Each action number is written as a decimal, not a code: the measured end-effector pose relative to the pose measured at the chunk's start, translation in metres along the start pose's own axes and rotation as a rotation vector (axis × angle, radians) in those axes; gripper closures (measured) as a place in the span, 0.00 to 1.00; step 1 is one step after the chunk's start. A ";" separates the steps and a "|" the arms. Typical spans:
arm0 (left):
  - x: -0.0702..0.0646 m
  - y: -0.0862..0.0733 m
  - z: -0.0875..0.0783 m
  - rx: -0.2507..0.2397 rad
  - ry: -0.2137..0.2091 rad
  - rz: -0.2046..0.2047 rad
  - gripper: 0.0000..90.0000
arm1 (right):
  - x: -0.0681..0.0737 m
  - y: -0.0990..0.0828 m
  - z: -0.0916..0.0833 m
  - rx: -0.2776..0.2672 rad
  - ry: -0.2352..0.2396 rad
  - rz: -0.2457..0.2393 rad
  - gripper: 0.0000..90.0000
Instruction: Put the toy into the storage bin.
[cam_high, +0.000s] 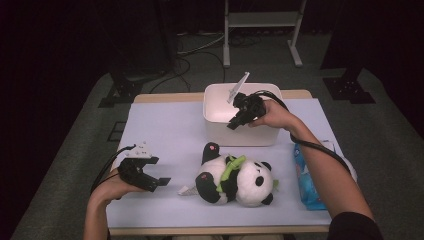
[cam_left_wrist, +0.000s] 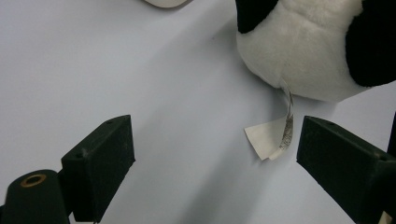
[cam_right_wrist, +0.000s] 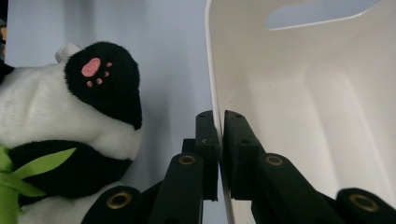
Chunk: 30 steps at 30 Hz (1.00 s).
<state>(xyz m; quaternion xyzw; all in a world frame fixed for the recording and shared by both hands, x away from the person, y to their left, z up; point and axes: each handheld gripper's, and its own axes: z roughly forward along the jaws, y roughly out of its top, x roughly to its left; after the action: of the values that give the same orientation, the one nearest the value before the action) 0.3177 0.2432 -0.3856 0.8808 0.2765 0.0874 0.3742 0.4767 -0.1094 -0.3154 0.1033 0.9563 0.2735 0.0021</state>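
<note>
White bin (cam_high: 243, 131): it stands at the far side of the table (cam_high: 165, 130), and its wall is pinched between the jaws of my right tongs (cam_right_wrist: 220, 122).
Right tongs: closed on the bin wall, one jaw inside and one jaw outside.
Left tongs (cam_left_wrist: 212, 154): jaws wide apart, holding nothing, low over the table.
Panda toy (cam_high: 235, 180): it lies on the table just in front of the bin.
Paper tag (cam_left_wrist: 273, 135): it hangs from the panda, between my left jaws, not touched.

We saw a grey carpeted floor (cam_high: 385, 125) around the tabletop (cam_high: 165, 130), black curtains behind, and a pale metal stand (cam_high: 262, 20) far back.
</note>
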 end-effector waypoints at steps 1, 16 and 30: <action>0.000 0.000 0.001 0.000 -0.001 0.000 0.11 | 0.004 0.001 0.000 0.004 0.002 -0.006 0.93; -0.001 0.000 0.005 0.001 -0.015 -0.002 0.12 | 0.019 0.003 0.000 -0.004 -0.002 0.013 0.93; 0.001 0.000 0.005 0.014 -0.013 0.010 0.12 | 0.027 0.009 -0.002 -0.013 -0.008 0.018 0.93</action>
<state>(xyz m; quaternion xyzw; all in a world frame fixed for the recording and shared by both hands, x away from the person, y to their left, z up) 0.3201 0.2406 -0.3890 0.8854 0.2702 0.0816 0.3693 0.4514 -0.0978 -0.3076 0.1131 0.9535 0.2793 0.0042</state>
